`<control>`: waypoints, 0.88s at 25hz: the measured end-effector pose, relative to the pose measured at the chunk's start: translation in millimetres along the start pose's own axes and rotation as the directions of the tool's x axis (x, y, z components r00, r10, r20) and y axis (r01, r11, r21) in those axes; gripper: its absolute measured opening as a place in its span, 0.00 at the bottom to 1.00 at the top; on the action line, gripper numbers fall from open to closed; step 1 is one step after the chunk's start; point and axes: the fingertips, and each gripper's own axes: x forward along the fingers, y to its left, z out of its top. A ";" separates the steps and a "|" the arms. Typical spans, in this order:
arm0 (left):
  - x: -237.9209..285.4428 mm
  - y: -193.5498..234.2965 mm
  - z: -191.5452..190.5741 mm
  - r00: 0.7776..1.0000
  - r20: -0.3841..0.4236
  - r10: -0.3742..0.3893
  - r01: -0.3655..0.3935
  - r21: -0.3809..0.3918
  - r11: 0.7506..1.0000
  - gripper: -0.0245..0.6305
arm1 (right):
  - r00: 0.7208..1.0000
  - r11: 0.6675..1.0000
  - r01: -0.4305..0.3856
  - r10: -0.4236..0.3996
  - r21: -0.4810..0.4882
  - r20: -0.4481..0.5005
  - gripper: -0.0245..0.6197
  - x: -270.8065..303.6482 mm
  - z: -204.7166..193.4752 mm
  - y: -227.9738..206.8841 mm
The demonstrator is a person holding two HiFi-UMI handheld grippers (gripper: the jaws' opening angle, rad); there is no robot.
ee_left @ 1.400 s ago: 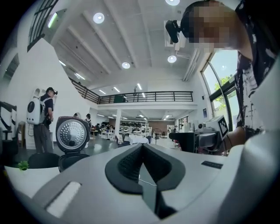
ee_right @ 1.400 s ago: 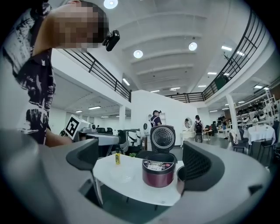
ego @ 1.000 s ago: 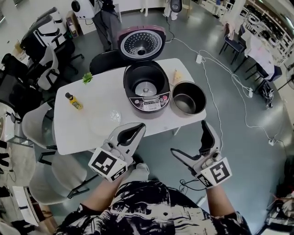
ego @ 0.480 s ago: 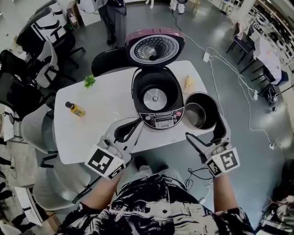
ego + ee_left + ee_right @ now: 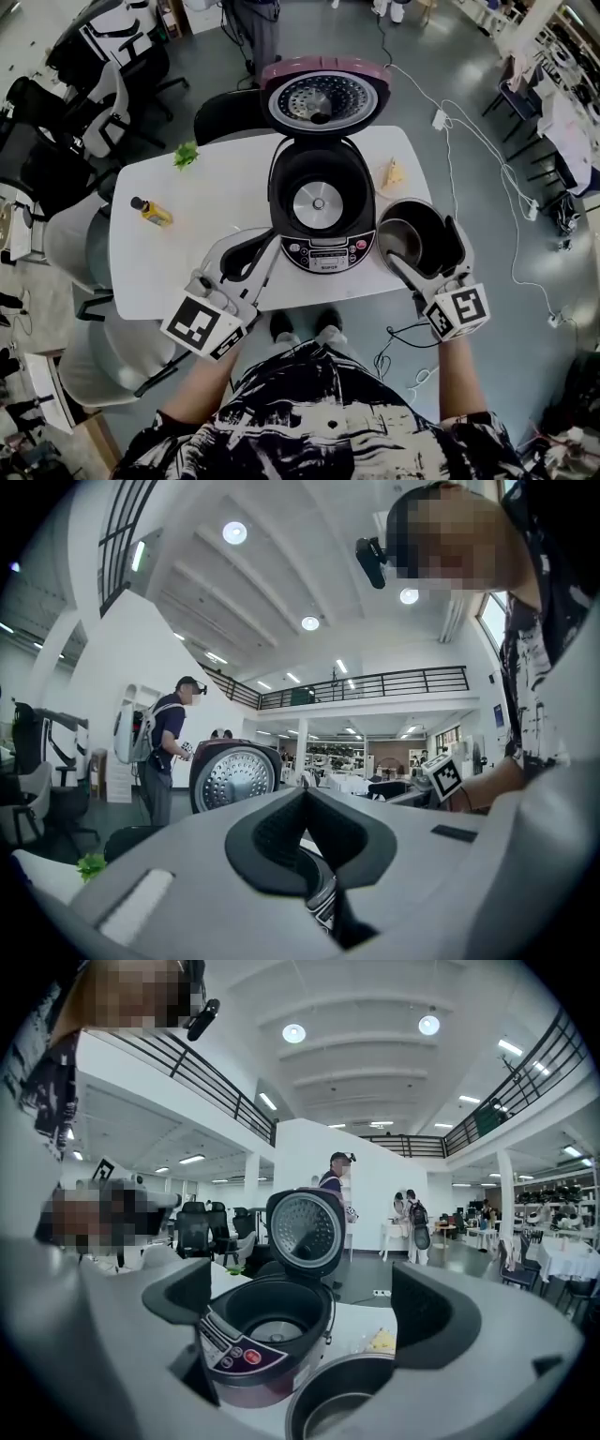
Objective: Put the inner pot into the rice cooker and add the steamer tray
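The rice cooker stands open on the white table, its body empty and its lid tipped back. Just right of it sits the dark inner pot. My right gripper is open, its jaws spread over the pot's near rim; I cannot tell whether they touch it. The right gripper view has the cooker, the lid and the pot between those jaws. My left gripper is shut on nothing, over the table's near edge left of the cooker. I see no steamer tray.
A small yellow-capped bottle and a green sprig lie on the table's left side, and a yellow object lies behind the pot. Office chairs ring the table. A cable trails over the floor at the right.
Both grippers have moved forward to the table. The right gripper has come over the inner pot's near rim; the left gripper now lies over the table edge beside the cooker.
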 end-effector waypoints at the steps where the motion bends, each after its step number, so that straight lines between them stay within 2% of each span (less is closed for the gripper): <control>1: 4.9 -1.3 -0.1 1.000 -0.003 0.003 -0.003 0.000 1.000 0.04 | 1.000 1.000 0.006 -0.006 0.004 -0.010 0.89 0.8 -6.4 -9.6; 7: 32.0 -12.7 -4.2 1.000 -0.011 -0.004 0.004 0.011 1.000 0.04 | 0.993 0.997 0.078 -0.076 0.019 -0.095 0.89 -2.3 -59.0 -74.7; 12: 48.4 -19.6 -13.1 0.999 -0.031 -0.015 0.016 0.009 1.000 0.04 | 0.970 0.985 0.157 -0.142 0.065 -0.195 0.89 -8.6 -110.9 -122.9; 17: 60.2 -23.4 -16.4 0.999 -0.044 -0.026 0.026 0.000 1.000 0.04 | 0.936 0.970 0.214 -0.170 0.114 -0.307 0.89 -14.5 -158.1 -160.2; 22: 65.1 -24.1 -21.6 0.998 -0.056 -0.030 0.029 -0.008 1.000 0.04 | 0.882 0.937 0.291 -0.184 0.194 -0.433 0.89 -18.7 -209.3 -186.6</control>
